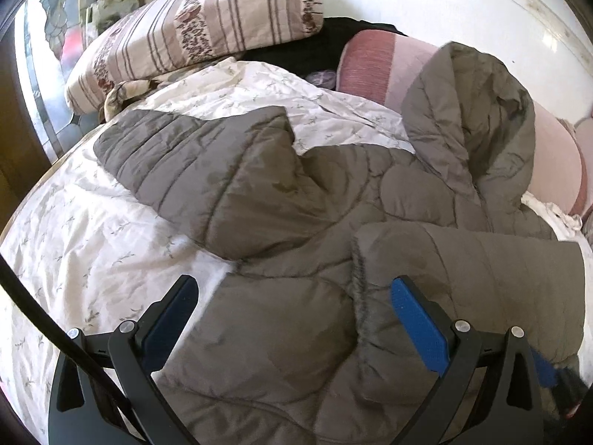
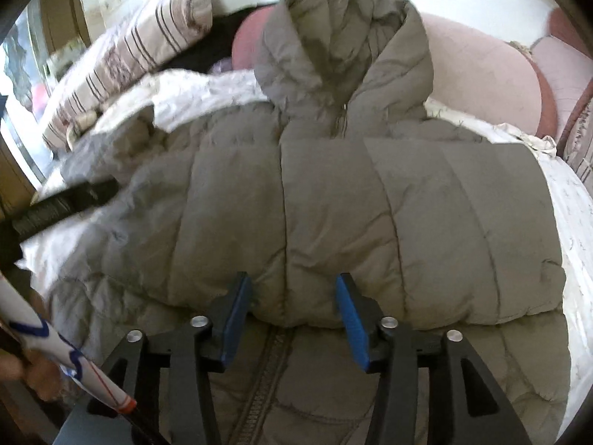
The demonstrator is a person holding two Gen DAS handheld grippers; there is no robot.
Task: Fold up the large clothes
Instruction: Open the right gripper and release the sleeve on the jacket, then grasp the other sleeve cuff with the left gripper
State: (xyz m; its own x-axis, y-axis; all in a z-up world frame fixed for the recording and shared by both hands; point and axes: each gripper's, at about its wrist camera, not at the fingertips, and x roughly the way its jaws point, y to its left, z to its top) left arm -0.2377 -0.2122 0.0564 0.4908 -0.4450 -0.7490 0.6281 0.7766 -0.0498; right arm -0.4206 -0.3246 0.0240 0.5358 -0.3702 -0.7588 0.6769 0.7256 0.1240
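The left gripper [image 1: 294,300] is spread wide and holds nothing, its fingers above the jacket [image 1: 281,244]. The right gripper [image 2: 292,298] is also spread, empty, its blue pads [image 2: 352,319] just at the edge of a folded-over panel [image 2: 407,222] of the jacket. The grey quilted jacket lies on a white sheet [image 1: 74,237], directly ahead of both grippers, one sleeve [image 1: 192,152] stretched left, the hood [image 2: 341,52] propped against a pink bolster [image 2: 481,74]. A striped pillow [image 1: 192,29] lies beyond.
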